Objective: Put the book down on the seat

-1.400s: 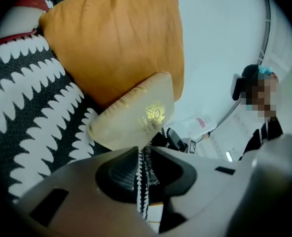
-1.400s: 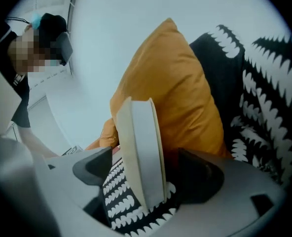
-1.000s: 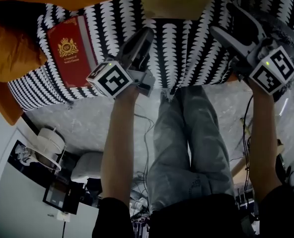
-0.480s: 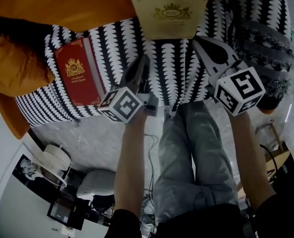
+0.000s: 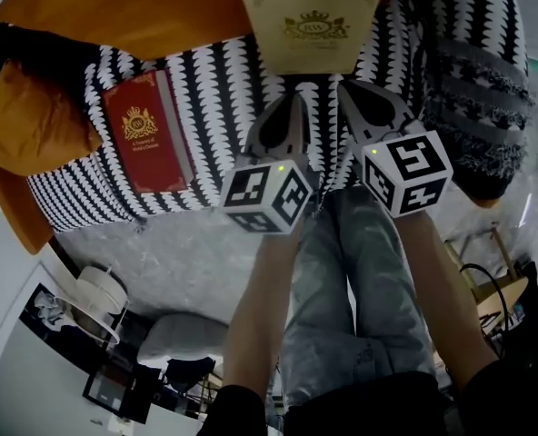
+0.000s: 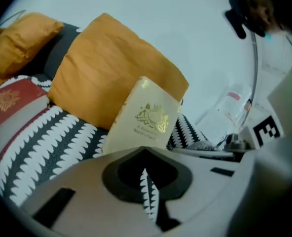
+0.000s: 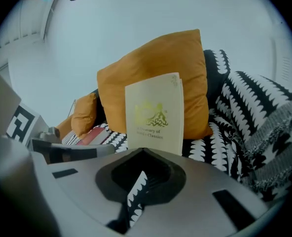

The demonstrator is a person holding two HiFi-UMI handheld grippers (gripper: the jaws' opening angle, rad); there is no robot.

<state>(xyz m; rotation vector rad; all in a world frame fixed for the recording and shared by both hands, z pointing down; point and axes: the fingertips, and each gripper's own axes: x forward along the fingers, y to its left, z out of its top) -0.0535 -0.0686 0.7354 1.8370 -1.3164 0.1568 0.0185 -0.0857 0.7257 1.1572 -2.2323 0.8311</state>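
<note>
Patterned seat [image 5: 219, 80]: cream book [image 5: 310, 25] upright against orange cushion [image 5: 142, 12], red book [image 5: 146, 143] flat; my left gripper [image 5: 290, 103] and right gripper [image 5: 353, 92] pressed together, empty.

Cream book [image 5: 310, 25], 12 o'clock: smooth matt card cover; the gilt crest shone.
Red book [image 5: 146, 143], 9 o'clock: smooth cover with a slight sheen and a gold stamp.
Seat cover [image 5: 224, 80]: matt printed cloth.
Orange cushion [image 5: 142, 12], 11 o'clock: soft matt fabric.
Left gripper [image 5: 290, 100], right gripper [image 5: 349, 89]: were matt grey plastic.
Fringed throw [image 5: 478, 89], 2 o'clock: looked rough and nubbly.

The floor [image 5: 187, 234] is grey-marbled, the wall [image 7: 136, 14] pale.
</note>
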